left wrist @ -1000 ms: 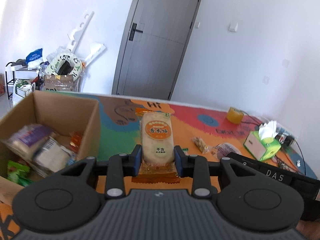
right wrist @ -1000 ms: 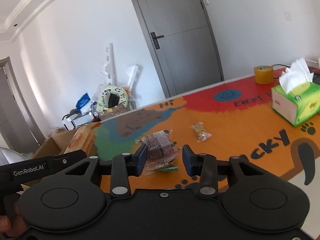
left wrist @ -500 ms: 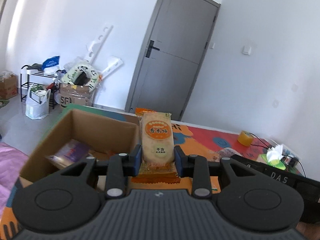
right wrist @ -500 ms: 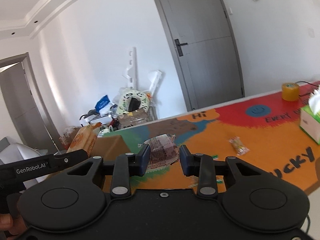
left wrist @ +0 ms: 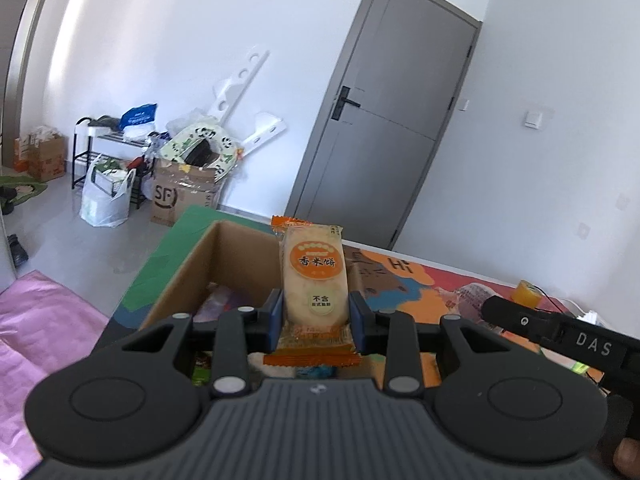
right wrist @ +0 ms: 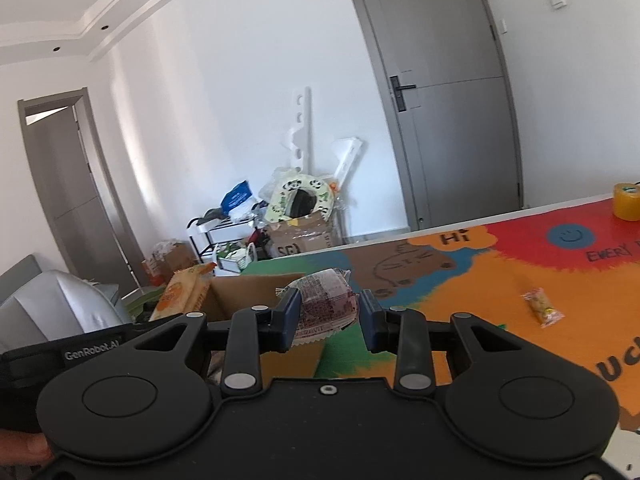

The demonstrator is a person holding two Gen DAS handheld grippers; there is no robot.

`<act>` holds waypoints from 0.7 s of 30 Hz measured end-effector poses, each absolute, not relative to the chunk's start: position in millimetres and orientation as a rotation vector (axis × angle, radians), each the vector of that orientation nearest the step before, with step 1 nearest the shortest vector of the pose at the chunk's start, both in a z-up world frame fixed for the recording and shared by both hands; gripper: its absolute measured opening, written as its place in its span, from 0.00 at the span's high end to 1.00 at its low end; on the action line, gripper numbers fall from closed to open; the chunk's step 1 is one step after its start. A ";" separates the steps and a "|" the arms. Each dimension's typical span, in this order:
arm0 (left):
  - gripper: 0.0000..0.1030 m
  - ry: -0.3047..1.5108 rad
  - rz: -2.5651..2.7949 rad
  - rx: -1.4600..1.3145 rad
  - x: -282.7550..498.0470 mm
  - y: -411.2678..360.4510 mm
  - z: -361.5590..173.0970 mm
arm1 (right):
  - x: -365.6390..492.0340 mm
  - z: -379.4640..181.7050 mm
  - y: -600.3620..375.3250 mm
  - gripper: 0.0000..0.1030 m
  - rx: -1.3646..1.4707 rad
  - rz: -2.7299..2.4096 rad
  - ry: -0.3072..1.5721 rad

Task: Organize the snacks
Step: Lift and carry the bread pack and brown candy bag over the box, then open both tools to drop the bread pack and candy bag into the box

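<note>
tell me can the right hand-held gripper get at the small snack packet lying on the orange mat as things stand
Probably not yet: the right hand-held gripper already holds a clear-wrapped snack, so it has no free grip, though the small snack packet lies unobstructed.

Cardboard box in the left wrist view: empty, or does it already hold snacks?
Not empty. Inside the open cardboard box, packets show behind the left hand-held gripper, which holds a rice cracker pack.

An orange rice cracker packet (left wrist: 313,280) stands upright above the open cardboard box (left wrist: 236,252), which holds other snacks. A clear-wrapped brown snack (right wrist: 326,304) hangs just beside the box. A small snack packet (right wrist: 542,307) lies on the tabletop (right wrist: 480,280).
</note>
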State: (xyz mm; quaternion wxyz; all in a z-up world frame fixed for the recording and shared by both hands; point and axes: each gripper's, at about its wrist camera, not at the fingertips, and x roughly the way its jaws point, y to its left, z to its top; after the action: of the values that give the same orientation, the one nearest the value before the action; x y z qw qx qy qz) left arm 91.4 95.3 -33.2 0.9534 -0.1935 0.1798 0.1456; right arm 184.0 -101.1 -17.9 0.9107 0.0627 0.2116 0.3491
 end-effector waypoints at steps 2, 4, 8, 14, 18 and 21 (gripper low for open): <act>0.68 0.372 0.304 -0.402 91.2 101.2 -36.3 | 183.4 -18.3 -93.8 0.68 0.122 0.730 0.441; 0.68 0.380 0.309 -0.410 91.1 107.2 -39.1 | 181.0 -18.1 -87.2 0.68 0.116 0.738 0.445; 0.68 0.407 0.325 -0.412 88.4 115.6 -43.1 | 177.6 -16.8 -73.9 0.68 0.103 0.760 0.452; 0.64 0.436 0.331 -0.432 80.0 125.2 -45.8 | 166.8 -16.2 -50.8 0.68 0.070 0.802 0.469; 0.57 0.437 0.348 -0.462 74.3 134.6 -43.2 | 160.2 -14.6 -41.6 0.68 0.059 0.834 0.474; 0.55 0.412 0.368 -0.469 67.1 138.4 -37.1 | 156.1 -13.0 -37.5 0.68 0.061 0.858 0.482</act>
State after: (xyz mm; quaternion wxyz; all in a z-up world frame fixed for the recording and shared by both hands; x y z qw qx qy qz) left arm 67.1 138.4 -37.0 0.9352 -0.2292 0.2014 0.1798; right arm 156.1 -37.5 -13.0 0.8810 0.0294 0.2314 0.4116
